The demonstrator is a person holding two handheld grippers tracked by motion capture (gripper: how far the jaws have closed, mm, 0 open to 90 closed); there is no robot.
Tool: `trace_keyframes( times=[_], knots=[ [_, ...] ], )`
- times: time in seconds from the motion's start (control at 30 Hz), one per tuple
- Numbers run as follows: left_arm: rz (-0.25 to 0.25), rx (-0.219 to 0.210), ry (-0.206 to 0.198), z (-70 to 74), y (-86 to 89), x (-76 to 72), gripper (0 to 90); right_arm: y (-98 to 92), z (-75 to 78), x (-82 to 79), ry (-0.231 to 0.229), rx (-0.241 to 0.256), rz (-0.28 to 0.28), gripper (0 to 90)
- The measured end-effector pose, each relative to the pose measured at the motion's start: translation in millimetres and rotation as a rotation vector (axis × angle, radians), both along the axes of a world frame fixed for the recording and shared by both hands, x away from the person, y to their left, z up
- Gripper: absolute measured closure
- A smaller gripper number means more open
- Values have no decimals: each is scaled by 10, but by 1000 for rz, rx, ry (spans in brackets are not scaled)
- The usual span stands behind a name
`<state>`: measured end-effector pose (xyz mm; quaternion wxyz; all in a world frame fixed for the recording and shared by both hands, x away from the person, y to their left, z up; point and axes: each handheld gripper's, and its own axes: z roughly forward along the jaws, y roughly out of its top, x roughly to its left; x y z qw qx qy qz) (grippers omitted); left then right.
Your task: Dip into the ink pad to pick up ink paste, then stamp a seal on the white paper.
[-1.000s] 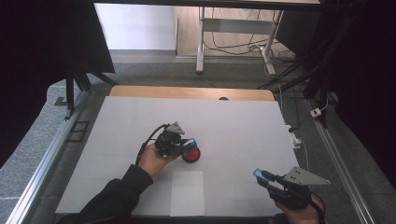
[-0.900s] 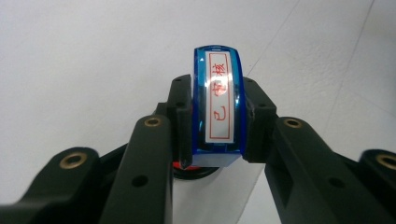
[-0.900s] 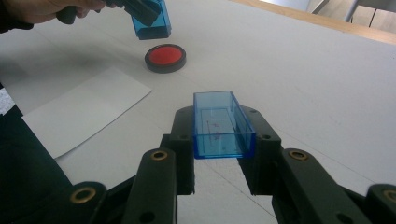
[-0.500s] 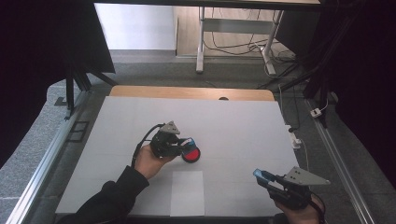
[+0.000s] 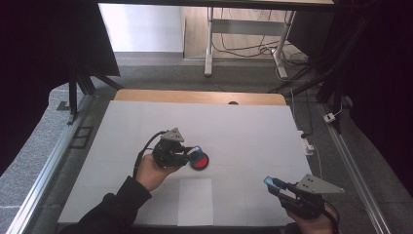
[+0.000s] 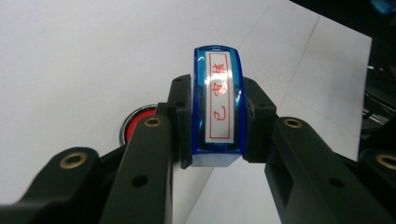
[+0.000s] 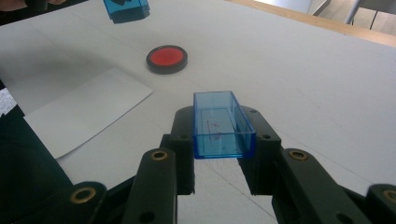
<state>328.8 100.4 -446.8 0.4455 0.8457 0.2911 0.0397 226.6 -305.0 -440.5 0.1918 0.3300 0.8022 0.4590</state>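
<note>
High view had the left gripper (image 5: 187, 155) hovering just above the red ink pad (image 5: 198, 161), near the middle of the white table (image 5: 253, 131), jaws clamped on a blue stamp (image 5: 195, 149). Left gripper view confirmed it: blue stamp (image 6: 218, 105) pinched between both jaws, its label with red characters facing the camera, ink pad (image 6: 135, 125) peeking out below and to the left of the jaws, so the stamp sat off-centre from the pad.

Risks, judged from that: the stamp could come down on the pad's rim instead of the red felt and ink unevenly, or tip the pad. The grip covered only the stamp's lower flanks, so a hard press might let it pivot or slip between the jaws. An inked face swinging toward the paper sheet (image 5: 195, 201), which lay nearer the person than the pad, could smear the table if carried too low.

Right gripper (image 5: 281, 187) sat well to the right of the pad, near the person's edge of the table, jaws closed on a clear blue stamp cap (image 7: 221, 125), open side up. That cap was held only by its end; a knock could drop it.

Pose: left hand (image 5: 152, 171) came in from below the pad, forearm angled up and right, gripper pointing right and down onto the pad. Right hand (image 5: 311, 214) was low, gripper pointing left toward the pad, roughly level.
</note>
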Motion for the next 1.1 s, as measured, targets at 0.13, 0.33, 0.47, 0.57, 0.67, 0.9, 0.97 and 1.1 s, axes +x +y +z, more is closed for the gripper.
trace_keyframes(
  times=[0.13, 0.33, 0.47, 0.57, 0.67, 0.9, 0.97, 1.1],
  knots=[
    [-6, -9, -4, 26, 21, -64, 692, -1, 1, 0, 0, 0, 0, 687],
    [-20, -13, -5, 39, 42, -160, 692, -1, 2, -1, -1, 2, 1, 687],
    [-22, -14, 0, 35, 57, -211, 692, -5, 2, 1, -1, 8, -7, 687],
    [-23, -13, -1, 32, 67, -253, 692, -5, 4, -2, -2, 5, -8, 687],
    [-23, -13, -3, 29, 81, -292, 692, -6, 2, -2, -1, 10, -6, 687],
    [-29, -13, 5, 12, 85, -354, 692, -7, 3, -5, -2, 7, -6, 687],
    [-30, -10, 5, 9, 77, -373, 692, -10, 4, -6, -2, 8, -5, 687],
    [-33, -12, 6, 2, 70, -407, 692, -13, 6, -4, -3, 11, -4, 687]
  ],
)
